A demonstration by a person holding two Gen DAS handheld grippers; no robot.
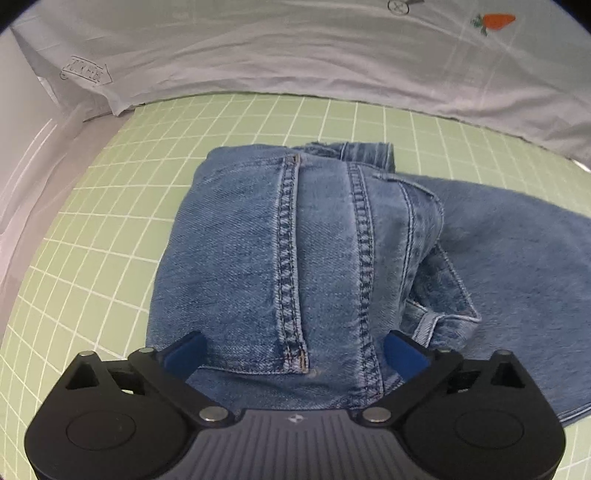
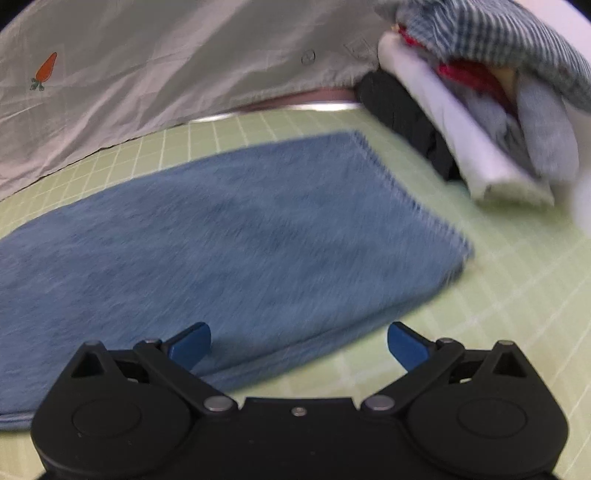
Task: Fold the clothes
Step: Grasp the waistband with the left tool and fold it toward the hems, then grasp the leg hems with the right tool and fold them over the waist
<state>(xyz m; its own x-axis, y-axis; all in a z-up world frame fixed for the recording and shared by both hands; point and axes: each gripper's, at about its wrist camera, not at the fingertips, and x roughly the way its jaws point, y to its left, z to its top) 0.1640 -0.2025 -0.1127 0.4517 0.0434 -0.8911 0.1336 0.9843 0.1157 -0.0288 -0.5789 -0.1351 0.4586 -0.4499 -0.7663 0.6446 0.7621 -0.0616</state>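
Observation:
Blue jeans [image 1: 295, 251] lie on the green grid mat [image 1: 92, 229]. In the left wrist view their waist end is folded over itself, with seams running away from me. My left gripper [image 1: 295, 350] is open just above the near edge of that fold, holding nothing. In the right wrist view the leg end of the jeans [image 2: 240, 236] lies flat on the mat [image 2: 517, 295], blurred by motion. My right gripper [image 2: 299, 343] is open over the near edge of the leg, holding nothing.
A white cloth with a carrot print [image 1: 495, 20] lies along the far side of the mat and also shows in the right wrist view [image 2: 147, 74]. A pile of folded clothes [image 2: 480, 122], checked fabric on top, sits at the far right.

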